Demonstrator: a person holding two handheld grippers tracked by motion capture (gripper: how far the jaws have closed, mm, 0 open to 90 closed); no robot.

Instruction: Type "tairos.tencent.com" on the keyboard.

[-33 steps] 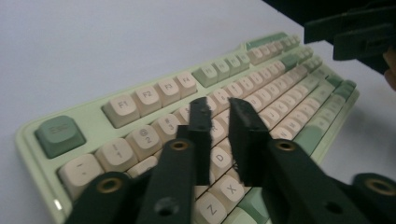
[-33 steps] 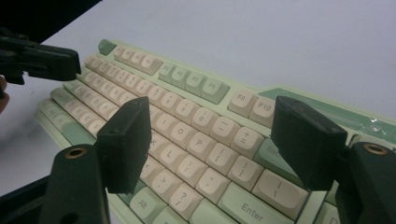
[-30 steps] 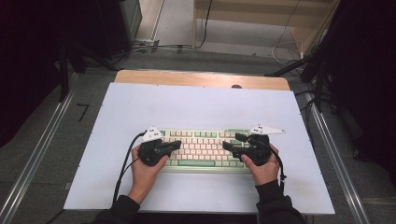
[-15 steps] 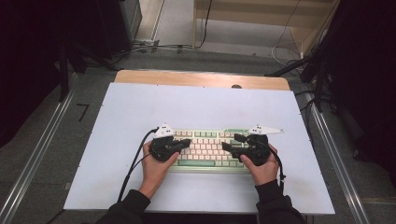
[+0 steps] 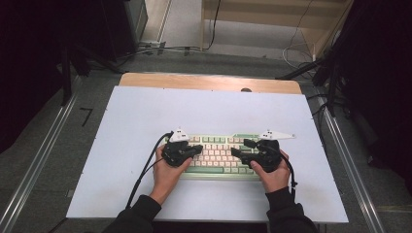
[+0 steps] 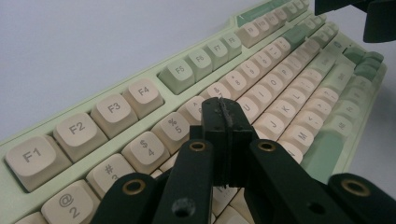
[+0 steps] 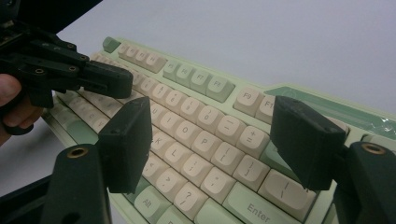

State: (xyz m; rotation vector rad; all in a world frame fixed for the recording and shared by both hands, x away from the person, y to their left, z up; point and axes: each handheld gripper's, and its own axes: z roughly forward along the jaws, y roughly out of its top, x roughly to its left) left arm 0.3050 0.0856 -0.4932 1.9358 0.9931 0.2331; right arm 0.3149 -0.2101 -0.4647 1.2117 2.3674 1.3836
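High view shows me the white table [image 5: 121,145], and the green and cream keyboard [image 5: 218,158] lies on it near my edge, square to me, so both hands reach its keys. I hold my left tool [image 5: 193,150] low over the left keys with its jaws pressed together; I think the closed tip [image 6: 224,116] serves like one finger for pushing a key near the number row. My right tool [image 5: 243,148] hangs over the right half with its jaws wide apart and nothing between them, above the P key [image 7: 207,142], probably waiting.
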